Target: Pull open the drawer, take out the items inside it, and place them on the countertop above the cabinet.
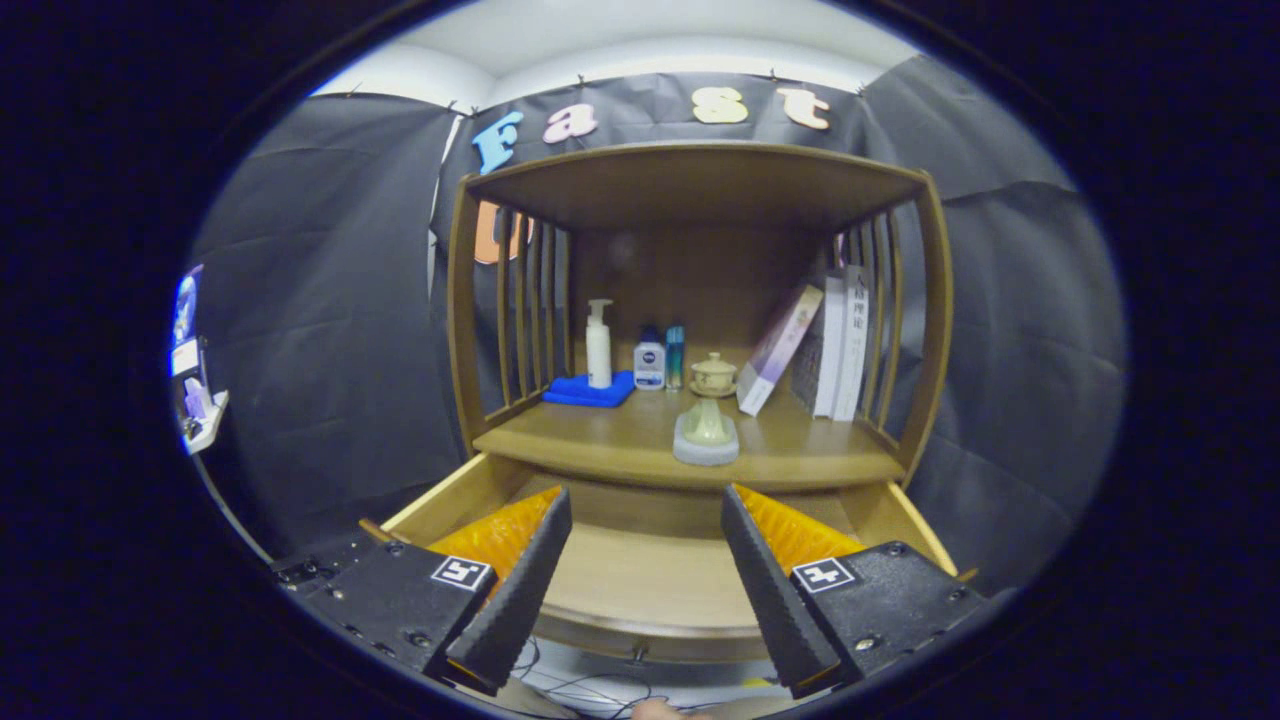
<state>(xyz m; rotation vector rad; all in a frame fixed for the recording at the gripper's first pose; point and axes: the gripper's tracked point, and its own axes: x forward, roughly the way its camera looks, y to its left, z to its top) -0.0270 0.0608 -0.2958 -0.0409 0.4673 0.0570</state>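
Black cloth (330,300) hangs in creased folds as the booth's wall on the left, right and far side. Above it runs a pale white ceiling (640,50), evenly lit. At the far left, a small white shelf (205,425) juts from the wall.

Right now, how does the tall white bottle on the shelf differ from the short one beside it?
The pump bottle is tall, slim and stands on the blue cloth; the short bottle is squat, blue-capped and stands on bare wood. Both are white and upright. The tongs hang open over the drawer.
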